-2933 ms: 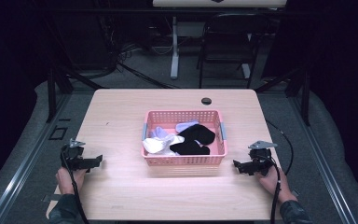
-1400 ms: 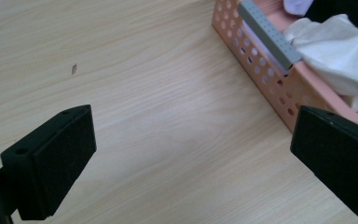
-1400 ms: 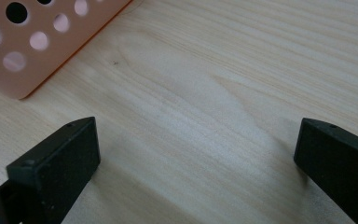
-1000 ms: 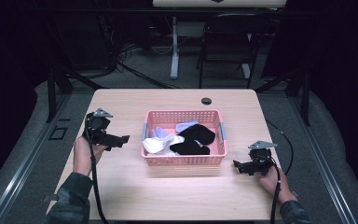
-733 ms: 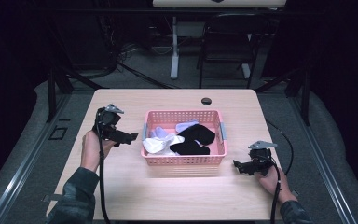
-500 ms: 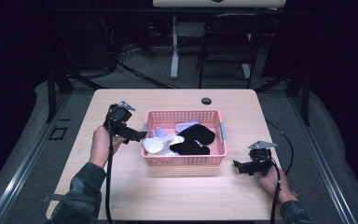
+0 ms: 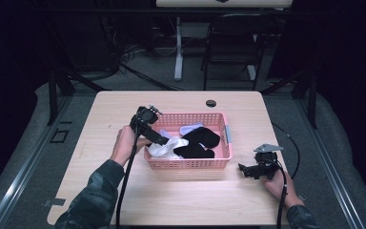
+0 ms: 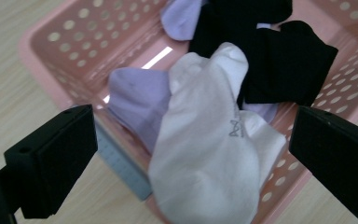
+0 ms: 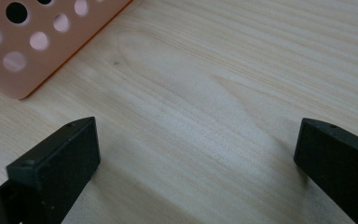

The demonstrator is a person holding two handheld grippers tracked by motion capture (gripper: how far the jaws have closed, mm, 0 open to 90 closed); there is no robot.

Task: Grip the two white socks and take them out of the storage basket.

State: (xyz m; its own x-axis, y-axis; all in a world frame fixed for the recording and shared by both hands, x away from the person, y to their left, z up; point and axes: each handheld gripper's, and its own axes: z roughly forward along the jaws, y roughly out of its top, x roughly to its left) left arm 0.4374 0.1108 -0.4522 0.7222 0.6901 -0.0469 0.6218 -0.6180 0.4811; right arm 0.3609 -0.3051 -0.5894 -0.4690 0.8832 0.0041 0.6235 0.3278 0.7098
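Left tool (image 8: pixel 191 154): jaws spread wide, nothing gripped, poised above the pink perforated basket (image 8: pixel 60 44); white sock (image 8: pixel 214 158) directly between jaws, lilac sock (image 8: pixel 137 100) and black socks (image 8: pixel 284 65) beyond. Right tool (image 9: pixel 196 154): jaws apart, empty, over bare desk (image 9: pixel 242 70).

High view: fixed overhead from the person's side, facing forward and down, far enough to take in the whole worktop (image 7: pixel 181 195). Left gripper view: very close, looking down into the pink basket (image 8: pixel 51 42) toward 3 o'clock end. Right gripper view: low, close over the worktop, basket corner at 10 o'clock. All three share the basket.
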